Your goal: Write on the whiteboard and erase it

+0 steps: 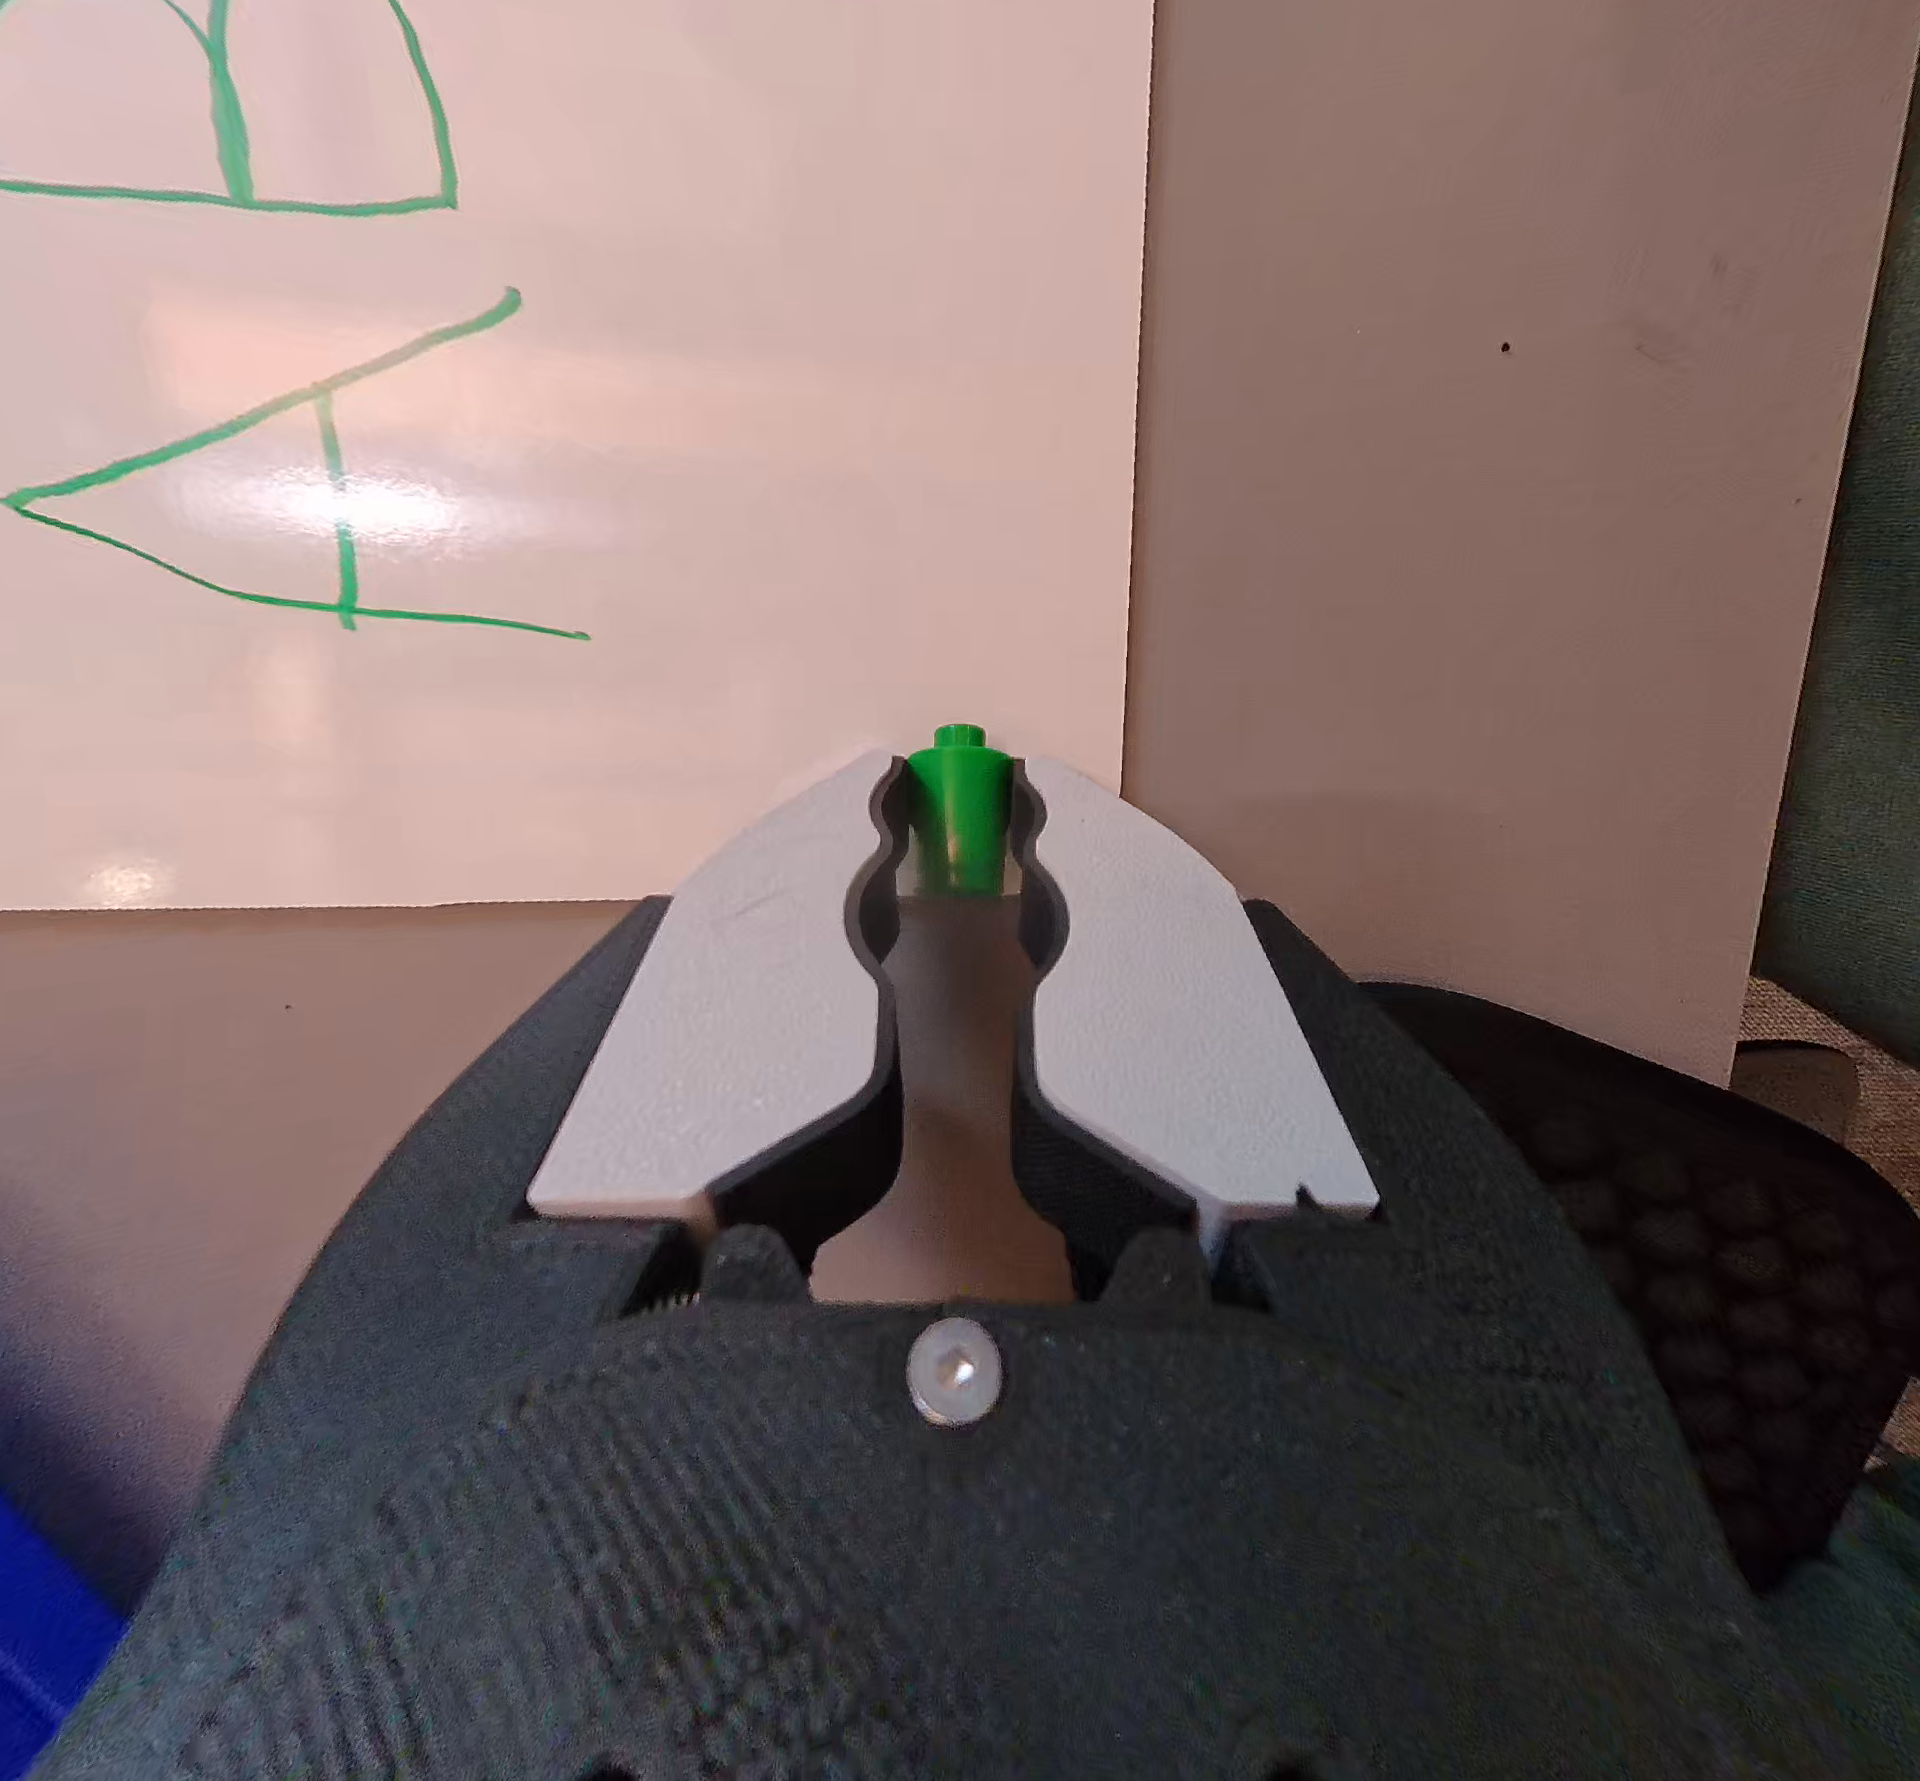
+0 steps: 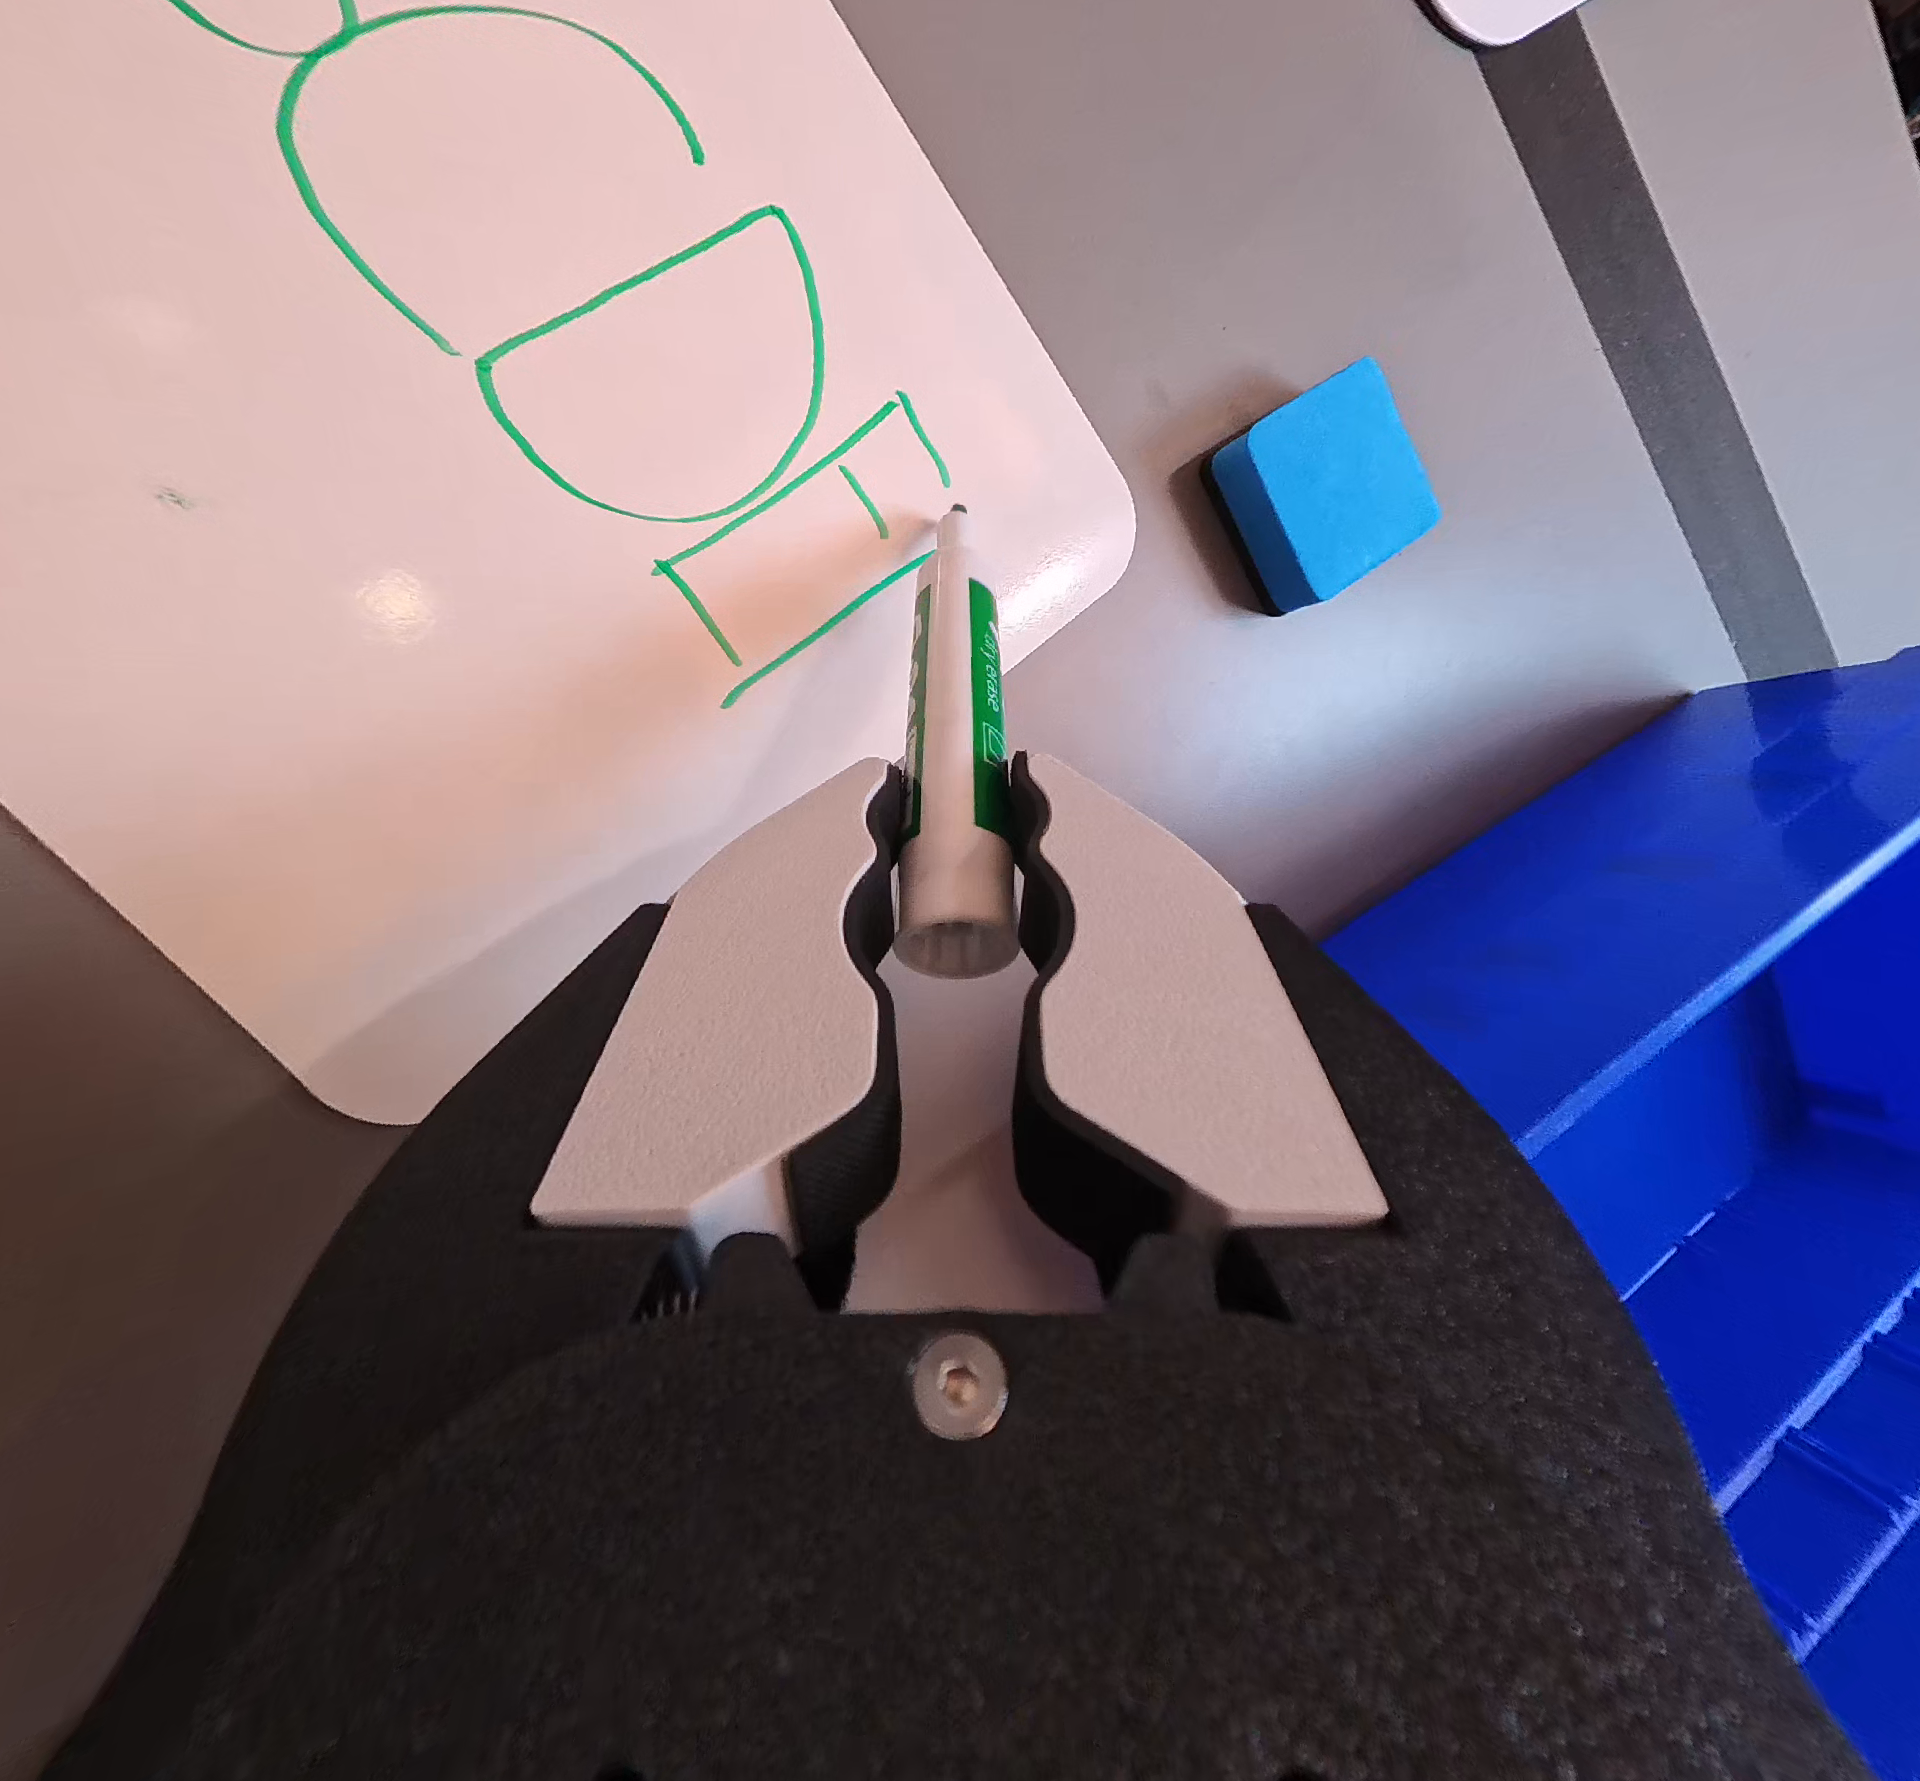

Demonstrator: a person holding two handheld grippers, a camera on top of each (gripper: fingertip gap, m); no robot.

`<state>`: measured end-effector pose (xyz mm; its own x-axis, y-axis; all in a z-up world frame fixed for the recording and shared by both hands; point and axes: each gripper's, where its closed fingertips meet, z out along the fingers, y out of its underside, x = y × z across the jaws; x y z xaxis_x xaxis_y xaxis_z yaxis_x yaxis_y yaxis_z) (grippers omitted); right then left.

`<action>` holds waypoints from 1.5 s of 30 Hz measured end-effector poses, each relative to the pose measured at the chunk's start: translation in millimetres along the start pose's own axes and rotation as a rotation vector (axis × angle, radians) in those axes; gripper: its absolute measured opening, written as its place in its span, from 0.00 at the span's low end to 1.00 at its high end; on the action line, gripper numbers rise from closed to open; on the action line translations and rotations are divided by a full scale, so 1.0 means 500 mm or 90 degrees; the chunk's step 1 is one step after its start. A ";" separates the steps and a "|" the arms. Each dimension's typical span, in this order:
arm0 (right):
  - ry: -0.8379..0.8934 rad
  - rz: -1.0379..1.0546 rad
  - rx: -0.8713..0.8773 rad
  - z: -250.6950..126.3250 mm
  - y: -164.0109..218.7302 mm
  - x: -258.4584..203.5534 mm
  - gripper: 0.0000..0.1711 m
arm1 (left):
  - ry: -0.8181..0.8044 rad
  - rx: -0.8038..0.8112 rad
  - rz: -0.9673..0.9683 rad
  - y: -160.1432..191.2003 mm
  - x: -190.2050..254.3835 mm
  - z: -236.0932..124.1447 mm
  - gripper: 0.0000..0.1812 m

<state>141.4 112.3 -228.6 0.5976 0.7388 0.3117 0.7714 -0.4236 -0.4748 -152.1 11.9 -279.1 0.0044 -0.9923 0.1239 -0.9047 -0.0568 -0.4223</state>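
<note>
Step in hand: writing. My right gripper point(image 2: 958, 801) has its jaws closed on the green marker point(image 2: 956, 744), whose tip touches the whiteboard point(image 2: 312, 651) near its rounded corner, at the last of the green letters point(image 2: 582, 297).
Next move: I judge this last letter wants finishing, then the cap goes back on and I reach for the blue eraser point(image 2: 1325, 484), which lies on the table point(image 2: 1195, 173) just beside that corner.
Left gripper point(image 1: 958, 822): jaws closed on the green marker cap point(image 1: 958, 822), held low by the board's near edge, off the writing.
Right pose: tilted down, marker pointing forward along the fingers.
Other: blue bin point(image 2: 1662, 1056) at my right.
</note>
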 end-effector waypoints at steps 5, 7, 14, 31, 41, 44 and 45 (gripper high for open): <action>0.002 -0.002 -0.009 0.006 0.007 0.003 0.12 | 0.002 0.001 -0.001 0.000 0.000 0.000 0.11; 0.001 -0.002 -0.014 0.006 0.012 0.003 0.12 | 0.003 0.002 -0.001 0.000 0.000 0.000 0.11; 0.014 0.002 -0.035 -0.002 0.037 0.017 0.12 | 0.003 0.002 -0.001 -0.001 0.000 0.000 0.11; 0.009 -0.001 0.006 -0.033 0.008 0.003 0.12 | 0.001 0.000 0.000 -0.001 0.000 0.000 0.10; -0.009 -0.011 0.012 -0.035 0.000 -0.021 0.12 | -0.001 -0.001 0.001 -0.001 -0.001 0.000 0.10; -0.012 -0.012 0.010 -0.034 0.001 -0.025 0.12 | -0.001 -0.002 0.001 -0.001 -0.001 0.000 0.10; -0.013 -0.013 0.011 -0.034 0.001 -0.026 0.12 | -0.002 -0.002 0.001 -0.001 0.000 0.000 0.10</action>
<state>137.9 93.5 -218.8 0.5774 0.7575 0.3045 0.7792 -0.4000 -0.4825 -151.5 12.2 -278.9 0.0036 -0.9927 0.1209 -0.9058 -0.0545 -0.4202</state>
